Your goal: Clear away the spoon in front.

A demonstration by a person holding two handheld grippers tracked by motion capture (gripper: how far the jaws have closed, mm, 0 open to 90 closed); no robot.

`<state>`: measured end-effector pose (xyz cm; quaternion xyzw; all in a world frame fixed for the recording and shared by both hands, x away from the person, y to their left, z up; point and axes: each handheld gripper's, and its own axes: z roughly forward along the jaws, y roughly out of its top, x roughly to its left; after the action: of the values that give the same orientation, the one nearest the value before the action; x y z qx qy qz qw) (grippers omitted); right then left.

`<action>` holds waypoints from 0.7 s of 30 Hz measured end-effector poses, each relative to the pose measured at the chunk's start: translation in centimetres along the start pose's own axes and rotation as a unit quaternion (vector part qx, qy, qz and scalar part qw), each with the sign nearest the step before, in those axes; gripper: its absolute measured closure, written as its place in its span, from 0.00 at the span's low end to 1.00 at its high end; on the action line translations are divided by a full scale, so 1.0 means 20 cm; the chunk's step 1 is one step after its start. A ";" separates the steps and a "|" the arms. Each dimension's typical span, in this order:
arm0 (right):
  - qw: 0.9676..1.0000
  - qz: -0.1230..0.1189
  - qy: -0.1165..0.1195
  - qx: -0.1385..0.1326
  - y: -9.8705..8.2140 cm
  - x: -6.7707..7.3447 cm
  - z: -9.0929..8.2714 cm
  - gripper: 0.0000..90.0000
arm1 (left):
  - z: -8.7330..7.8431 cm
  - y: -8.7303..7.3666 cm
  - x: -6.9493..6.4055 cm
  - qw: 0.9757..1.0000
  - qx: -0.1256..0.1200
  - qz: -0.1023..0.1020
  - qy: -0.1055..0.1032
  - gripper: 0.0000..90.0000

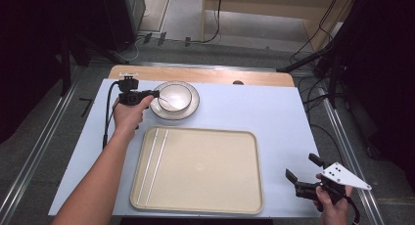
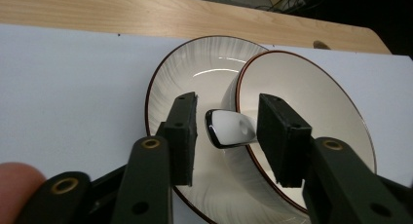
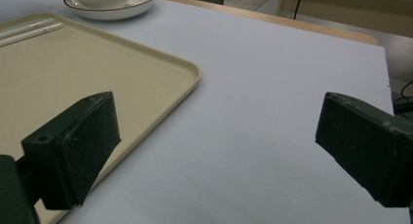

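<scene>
A white bowl (image 1: 174, 96) with a dark rim stands on a matching plate (image 1: 191, 110) at the back left of the mat. A metal spoon (image 2: 229, 129) lies in the bowl (image 2: 302, 97), its handle end sticking out over the rim above the plate (image 2: 195, 68). My left gripper (image 1: 157, 94) is level with that handle, one jaw on either side. A gap shows between the left pad and the handle, so the left gripper (image 2: 228, 104) is open around it. My right gripper (image 1: 302, 167) stands wide open over the mat by the tray's right edge, holding nothing.
A large beige tray (image 1: 195, 168) lies in the middle of the mat, with two white chopsticks (image 1: 154, 161) along its left side. In the right gripper view the tray (image 3: 73, 73) is to the left of my right gripper (image 3: 214, 151). A wooden table edge (image 1: 205, 76) runs behind the plate.
</scene>
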<state>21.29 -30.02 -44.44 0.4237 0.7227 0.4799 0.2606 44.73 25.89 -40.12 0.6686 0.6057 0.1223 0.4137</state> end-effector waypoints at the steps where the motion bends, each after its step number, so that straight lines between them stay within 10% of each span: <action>1: 1.000 0.000 0.000 0.000 0.00 0.00 0.00 0.03 | 0.00 0.00 0.00 1.000 -0.002 0.000 -0.001 0.70; 21: 1.000 0.000 -0.002 0.001 0.00 0.01 -0.01 0.03 | -0.09 -0.06 -0.01 0.998 0.018 0.016 -0.062 0.85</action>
<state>21.13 -30.00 -44.35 0.4246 0.7225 0.4787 0.2618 42.75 26.38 -39.75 0.6920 0.5702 0.0765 0.4361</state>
